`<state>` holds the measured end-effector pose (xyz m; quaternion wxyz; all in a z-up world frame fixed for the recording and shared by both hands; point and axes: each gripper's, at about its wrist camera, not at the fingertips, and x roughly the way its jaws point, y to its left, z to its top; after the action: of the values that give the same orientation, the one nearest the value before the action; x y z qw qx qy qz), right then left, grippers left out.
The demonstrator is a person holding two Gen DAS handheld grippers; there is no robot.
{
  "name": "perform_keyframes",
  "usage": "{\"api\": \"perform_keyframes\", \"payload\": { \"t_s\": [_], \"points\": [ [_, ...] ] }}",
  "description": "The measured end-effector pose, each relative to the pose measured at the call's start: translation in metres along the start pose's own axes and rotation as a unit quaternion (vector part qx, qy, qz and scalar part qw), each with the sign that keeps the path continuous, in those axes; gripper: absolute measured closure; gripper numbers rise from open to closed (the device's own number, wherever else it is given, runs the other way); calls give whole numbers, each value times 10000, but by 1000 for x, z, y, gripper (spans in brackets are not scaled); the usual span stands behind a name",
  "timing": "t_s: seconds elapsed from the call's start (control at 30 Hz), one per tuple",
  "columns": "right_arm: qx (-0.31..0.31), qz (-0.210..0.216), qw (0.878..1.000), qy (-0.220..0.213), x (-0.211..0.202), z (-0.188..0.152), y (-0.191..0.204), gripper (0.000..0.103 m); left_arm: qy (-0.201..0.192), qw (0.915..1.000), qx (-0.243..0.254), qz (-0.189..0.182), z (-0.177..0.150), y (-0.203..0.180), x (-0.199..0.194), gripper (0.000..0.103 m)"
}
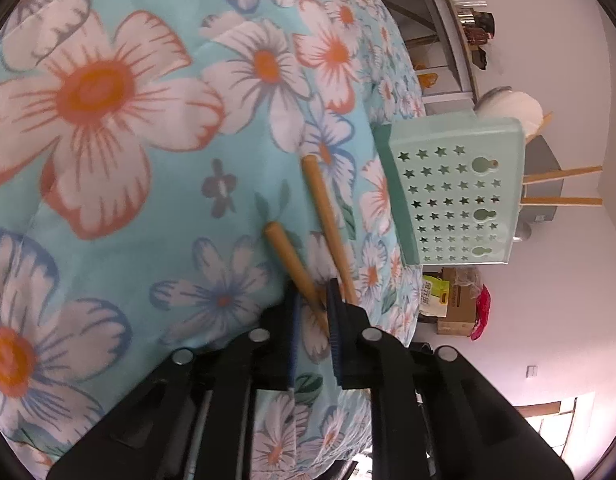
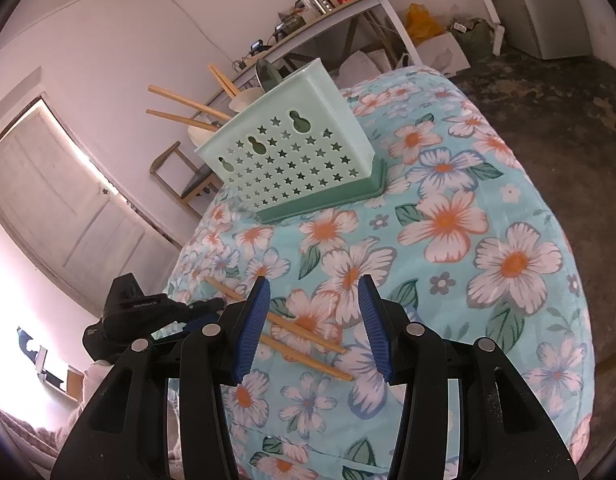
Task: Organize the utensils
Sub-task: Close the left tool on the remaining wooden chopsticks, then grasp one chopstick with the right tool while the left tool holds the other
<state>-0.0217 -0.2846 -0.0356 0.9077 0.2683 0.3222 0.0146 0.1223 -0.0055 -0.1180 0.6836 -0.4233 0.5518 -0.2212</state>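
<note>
- Left wrist view puts two wooden chopsticks (image 1: 308, 252) on the floral blanket (image 1: 148, 200), their near ends running in between my left gripper (image 1: 314, 312) pads; one stick sits in the narrow gap, the other passes just beside the right pad.
- My left jaws look nearly pressed together around that stick, though I cannot tell whether they truly pinch it.
- Right wrist view shows the same pair (image 2: 304, 340) lying flat, side by side, below my right gripper (image 2: 314, 328), whose jaws are spread wide and hold nothing.
- Farther along the bed stands the mint green utensil holder (image 2: 292, 152) with star holes, other sticks (image 2: 180, 100) already poking out of its top.
- I judge this the pickup step for the remaining pair.
- Next calls for a firm pinch, a lift clear of the soft blanket, then tipping the stick into the holder's open top.
</note>
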Motion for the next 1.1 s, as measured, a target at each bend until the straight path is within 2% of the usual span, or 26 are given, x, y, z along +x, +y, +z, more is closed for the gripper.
{"api": "perform_keyframes", "payload": {
  "t_s": [0.23,0.43,0.73,1.1],
  "points": [
    [-64,-33,10000,-49,-6,2,3,59,-47,9998,159,54,-2,-1,-3,90],
    [-336,-27,9994,8,0,9,20,59,-249,9969,705,256,-7,-10,-14,90],
    [-1064,83,9938,312,32,24,60,60,-575,9918,1081,372,-3,-2,-41,90],
    [-1652,199,9833,742,68,26,96,61,-1104,9800,1590,454,-1,-3,-76,90]
  ]
}}
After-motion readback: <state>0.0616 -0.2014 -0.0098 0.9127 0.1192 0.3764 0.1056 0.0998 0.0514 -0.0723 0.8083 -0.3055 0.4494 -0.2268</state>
